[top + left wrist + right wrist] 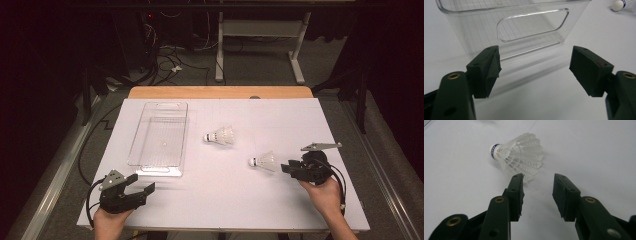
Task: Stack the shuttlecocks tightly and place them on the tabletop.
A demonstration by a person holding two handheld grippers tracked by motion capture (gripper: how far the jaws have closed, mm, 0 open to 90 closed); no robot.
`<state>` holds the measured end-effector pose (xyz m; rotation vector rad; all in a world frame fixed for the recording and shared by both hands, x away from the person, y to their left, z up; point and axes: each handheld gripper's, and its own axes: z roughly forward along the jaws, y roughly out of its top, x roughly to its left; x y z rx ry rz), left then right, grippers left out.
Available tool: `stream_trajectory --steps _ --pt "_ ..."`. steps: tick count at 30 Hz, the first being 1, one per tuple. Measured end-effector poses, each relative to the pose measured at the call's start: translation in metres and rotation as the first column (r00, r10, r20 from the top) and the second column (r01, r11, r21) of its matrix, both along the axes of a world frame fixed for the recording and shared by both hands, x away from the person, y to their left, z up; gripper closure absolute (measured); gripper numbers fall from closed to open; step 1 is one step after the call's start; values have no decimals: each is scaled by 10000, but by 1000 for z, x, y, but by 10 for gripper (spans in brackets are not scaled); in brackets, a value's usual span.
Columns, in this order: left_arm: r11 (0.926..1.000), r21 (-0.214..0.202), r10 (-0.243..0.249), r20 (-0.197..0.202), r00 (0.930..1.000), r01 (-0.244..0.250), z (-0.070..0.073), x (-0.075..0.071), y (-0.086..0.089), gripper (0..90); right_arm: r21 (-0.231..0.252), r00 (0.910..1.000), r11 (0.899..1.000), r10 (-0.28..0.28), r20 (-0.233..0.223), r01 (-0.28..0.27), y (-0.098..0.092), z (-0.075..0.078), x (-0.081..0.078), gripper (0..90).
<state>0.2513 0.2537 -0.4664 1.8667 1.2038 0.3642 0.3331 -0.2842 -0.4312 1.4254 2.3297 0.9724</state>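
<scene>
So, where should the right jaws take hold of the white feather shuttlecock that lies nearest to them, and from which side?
Probably at the feather skirt of the white feather shuttlecock. It lies on its side on the white table, round cork tip pointing away, so the wide open end faces the right gripper. Come level from that end, one jaw on each side, and close gently: the feathers look thin.

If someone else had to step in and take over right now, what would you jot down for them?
Right gripper: open, nothing held, its jaws just short of the near shuttlecock's feather skirt.
Left gripper: open, nothing held, resting in front of the clear bin's near end.
Far shuttlecock: lying on the white table, right of the bin.
Done: nothing; the bin holds nothing.
Left: probably grip the near shuttlecock, drop it in the bin, then the far one.
</scene>
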Motion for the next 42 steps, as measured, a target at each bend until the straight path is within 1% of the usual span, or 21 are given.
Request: stream_trajectory --steps 5,11,19,26,31,33,35,42 --pt "10000 5 6 4 10000 -6 0 0 0 259 80 9998 9998 173 -41 -172 4 -1 -6 621" --pt "10000 13 2 6 10000 -2 0 0 0 259 99 9992 9992 383 -88 -382 10 -2 -8 628" --pt "10000 5 -6 19 10000 6 0 -1 0 260 25 9972 9973 739 -123 -739 21 -3 -5 643" --pt "10000 4 -21 32 10000 21 0 -1 0 261 -39 9958 9961 876 -249 -877 29 -3 0 663" --pt "10000 2 -17 30 10000 17 0 -1 0 261 -87 9945 9948 1012 -259 -1015 34 -4 5 685" --pt "10000 1 -20 34 10000 20 0 -1 0 261 -110 9941 9946 1030 -350 -1035 37 -5 6 696" --pt "10000 5 -18 32 10000 18 0 -1 0 261 -168 9934 9939 1083 -365 -1090 38 -5 7 706" --pt "10000 21 -30 34 10000 30 0 -1 0 261 -89 9930 9937 1112 -406 -1117 38 -6 9 756"
